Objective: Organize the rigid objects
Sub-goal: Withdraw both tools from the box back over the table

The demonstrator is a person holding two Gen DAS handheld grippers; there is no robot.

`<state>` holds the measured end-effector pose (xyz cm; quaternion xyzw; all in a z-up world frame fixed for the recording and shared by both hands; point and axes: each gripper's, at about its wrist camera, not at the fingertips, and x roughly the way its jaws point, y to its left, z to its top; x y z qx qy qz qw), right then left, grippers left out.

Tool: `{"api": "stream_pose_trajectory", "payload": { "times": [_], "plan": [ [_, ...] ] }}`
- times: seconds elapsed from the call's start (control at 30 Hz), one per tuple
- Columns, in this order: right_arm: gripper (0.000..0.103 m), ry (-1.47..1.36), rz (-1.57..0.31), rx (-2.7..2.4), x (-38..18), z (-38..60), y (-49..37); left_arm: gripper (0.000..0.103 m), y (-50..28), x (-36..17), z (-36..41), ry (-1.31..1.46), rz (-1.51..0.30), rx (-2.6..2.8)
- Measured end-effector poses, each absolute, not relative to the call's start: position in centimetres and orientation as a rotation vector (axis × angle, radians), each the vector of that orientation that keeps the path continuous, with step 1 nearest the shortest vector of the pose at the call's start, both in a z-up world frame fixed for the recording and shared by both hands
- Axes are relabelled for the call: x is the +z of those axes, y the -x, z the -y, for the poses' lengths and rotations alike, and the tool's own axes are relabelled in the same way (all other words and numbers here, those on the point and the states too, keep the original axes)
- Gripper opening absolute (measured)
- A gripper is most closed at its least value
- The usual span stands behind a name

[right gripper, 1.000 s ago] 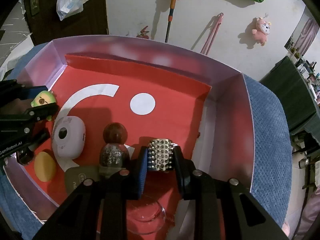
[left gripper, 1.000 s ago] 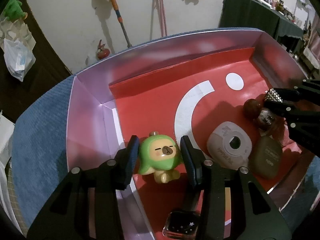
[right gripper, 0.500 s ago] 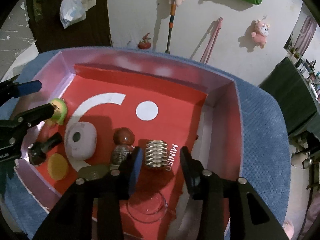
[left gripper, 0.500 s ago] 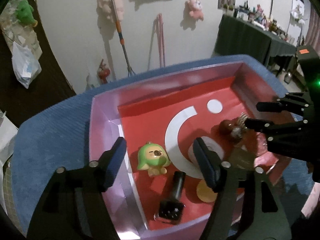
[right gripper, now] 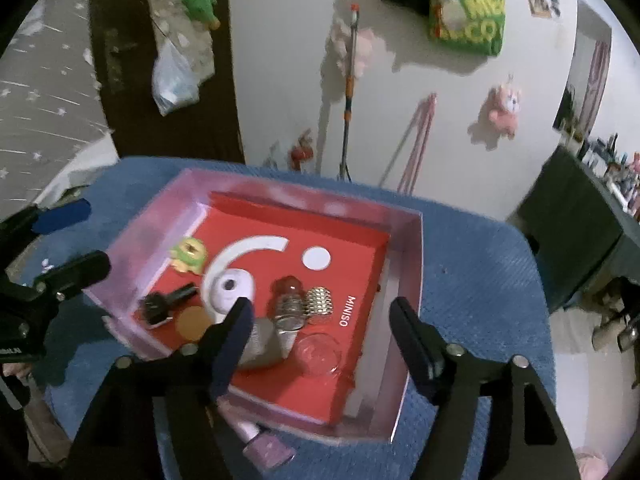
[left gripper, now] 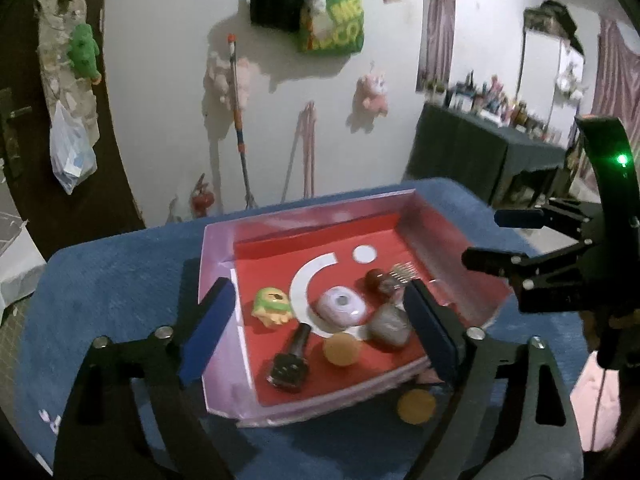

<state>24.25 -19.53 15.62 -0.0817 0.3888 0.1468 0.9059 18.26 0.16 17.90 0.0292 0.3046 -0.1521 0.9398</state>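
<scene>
- Your left gripper (left gripper: 316,328) hangs above the near edge of the tray (left gripper: 218,248) — jaws spread wide, just been opening, nothing between them.
- Your right gripper (right gripper: 320,338) likewise: jaws apart, just been opening, empty.
- Outside the tray on the blue cloth (left gripper: 112,280): an orange disc (left gripper: 416,407) and a pink bottle (right gripper: 266,448).
- Inside, near edge: black bottle (left gripper: 290,356) lying down, orange ball (left gripper: 342,349), grey case (left gripper: 390,322), clear cup (right gripper: 318,354).
- Mid-tray: green figure (left gripper: 273,306) at left, white case (left gripper: 340,306), studded piece (right gripper: 319,300) beside a red-capped bottle (right gripper: 289,300).
- Far: wall with plush toys (right gripper: 505,110) and a mop (left gripper: 239,128).
</scene>
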Motion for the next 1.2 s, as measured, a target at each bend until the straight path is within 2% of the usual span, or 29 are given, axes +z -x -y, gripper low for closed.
{"api": "stream_pose_trajectory", "payload": {
  "times": [0.07, 0.3, 0.77, 1.2],
  "plan": [
    [0.085, 0.177, -0.753, 0.311, 16.8, 19.5, -22.1, 0.094, -16.5, 18.5, -0.3, -0.044, -0.583, -0.317],
    [0.103, 0.187, -0.6, 0.309, 18.9, 19.8, -15.0, 0.097, -10.6, 18.7, -0.7, -0.012, -0.483, -0.293],
    [0.103, 0.075, -0.537, 0.244, 12.0, 21.0, -7.3, 0.098, -4.8, 11.0, 0.3, 0.002, -0.508, -0.194],
    [0.103, 0.018, -0.603, 0.198, 5.5, 21.9, -7.3, 0.098, -5.0, 6.7, 0.1, 0.045, -0.616, -0.172]
  ]
}}
